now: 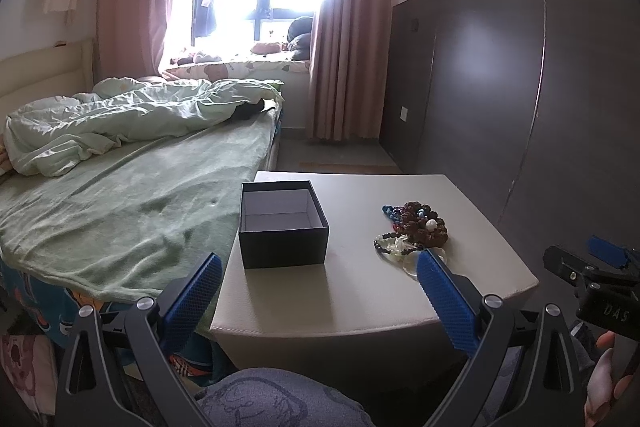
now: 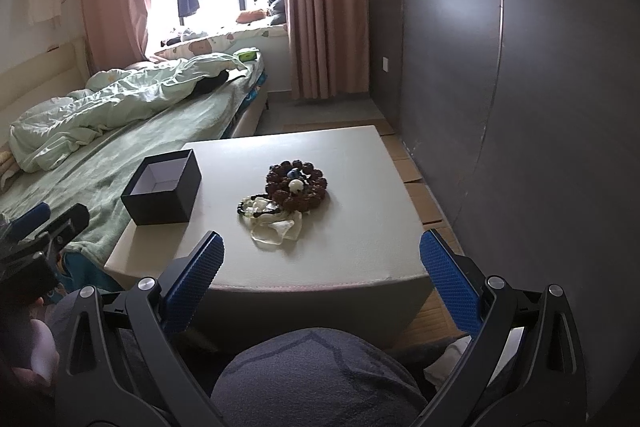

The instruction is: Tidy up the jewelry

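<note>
A black open box (image 1: 283,223) with a pale empty inside stands on the left of a small white table (image 1: 360,299); it also shows in the right wrist view (image 2: 162,193). A pile of jewelry lies to its right: a brown bead bracelet (image 2: 297,185), a black bead string (image 2: 256,207) and pale translucent pieces (image 2: 276,229); the pile also shows in the left wrist view (image 1: 414,227). My left gripper (image 1: 318,267) is open and empty before the table's near edge. My right gripper (image 2: 320,247) is open and empty, short of the pile.
A bed (image 1: 120,203) with a green sheet and rumpled quilt lies against the table's left side. A dark wall panel (image 1: 500,87) rises to the right. The person's knee (image 2: 320,379) is below the grippers. Pink curtains (image 1: 344,39) frame a bright window.
</note>
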A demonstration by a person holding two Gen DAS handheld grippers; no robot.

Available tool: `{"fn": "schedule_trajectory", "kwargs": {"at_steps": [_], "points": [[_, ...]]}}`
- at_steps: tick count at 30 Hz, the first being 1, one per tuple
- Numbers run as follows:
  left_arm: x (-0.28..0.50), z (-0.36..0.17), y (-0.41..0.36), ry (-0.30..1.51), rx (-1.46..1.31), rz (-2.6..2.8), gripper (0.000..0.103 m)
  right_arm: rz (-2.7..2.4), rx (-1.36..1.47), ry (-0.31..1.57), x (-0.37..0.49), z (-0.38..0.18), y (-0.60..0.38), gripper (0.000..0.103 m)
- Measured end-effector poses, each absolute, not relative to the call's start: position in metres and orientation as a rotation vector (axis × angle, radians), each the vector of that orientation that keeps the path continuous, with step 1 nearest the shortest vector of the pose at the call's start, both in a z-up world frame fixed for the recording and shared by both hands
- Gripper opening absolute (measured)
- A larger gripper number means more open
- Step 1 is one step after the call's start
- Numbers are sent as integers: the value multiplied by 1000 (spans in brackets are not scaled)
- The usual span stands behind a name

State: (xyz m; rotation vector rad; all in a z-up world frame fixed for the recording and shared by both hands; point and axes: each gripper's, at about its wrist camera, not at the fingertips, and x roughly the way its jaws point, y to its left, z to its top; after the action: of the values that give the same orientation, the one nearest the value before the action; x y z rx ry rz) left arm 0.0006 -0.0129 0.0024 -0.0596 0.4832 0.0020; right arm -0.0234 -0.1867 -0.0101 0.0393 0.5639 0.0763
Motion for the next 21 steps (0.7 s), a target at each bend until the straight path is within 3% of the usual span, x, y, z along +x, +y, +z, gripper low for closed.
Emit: {"fn": "schedule_trajectory", "kwargs": {"at_steps": [21], "points": [[46,-10,-10,530,-81,-10,94,70,111,616,16,-17,-202,98]]}}
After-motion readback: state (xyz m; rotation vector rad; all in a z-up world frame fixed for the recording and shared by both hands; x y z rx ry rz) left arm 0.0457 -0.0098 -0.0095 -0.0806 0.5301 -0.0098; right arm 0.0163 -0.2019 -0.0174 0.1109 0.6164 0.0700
